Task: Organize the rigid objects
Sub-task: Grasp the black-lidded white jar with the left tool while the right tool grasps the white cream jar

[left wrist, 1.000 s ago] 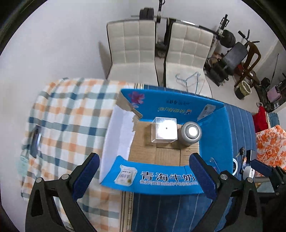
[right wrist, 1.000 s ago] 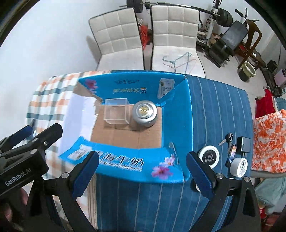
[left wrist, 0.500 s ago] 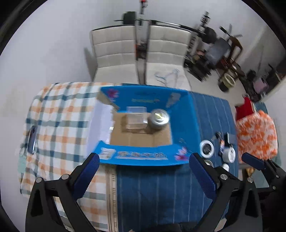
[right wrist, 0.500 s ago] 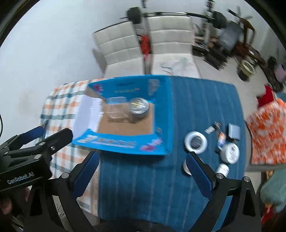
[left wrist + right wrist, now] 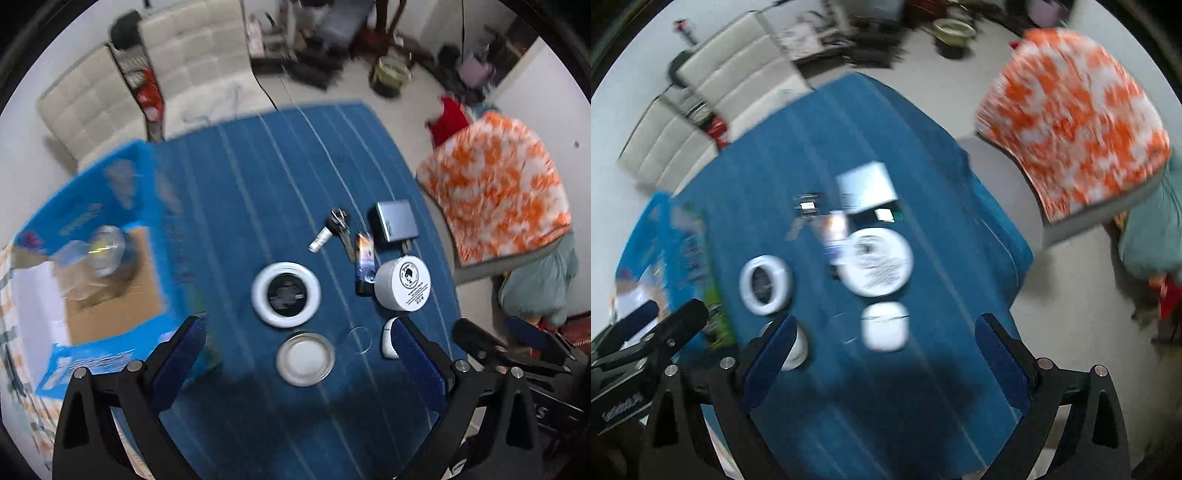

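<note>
Clutter of small rigid items lies grouped on the blue striped tablecloth (image 5: 236,229): one white ring-shaped disc with a black centre (image 5: 285,294), one white round tub with a printed lid (image 5: 402,283), one flat metal lid (image 5: 306,358), one white earbud-style case (image 5: 389,338), one grey rectangular box (image 5: 397,220), one narrow printed lighter-like stick (image 5: 364,261) touching the tub, and one set of keys (image 5: 339,221). Beside them to the left stands a blue cardboard box (image 5: 88,236), flaps open, holding one shiny metal can (image 5: 105,251) and one clear plastic cube (image 5: 72,258), both blurred. The left gripper (image 5: 295,350) hangs wide open and empty above the lid. The right gripper (image 5: 882,354) is equally spread, gripping nothing, over the white case
</note>
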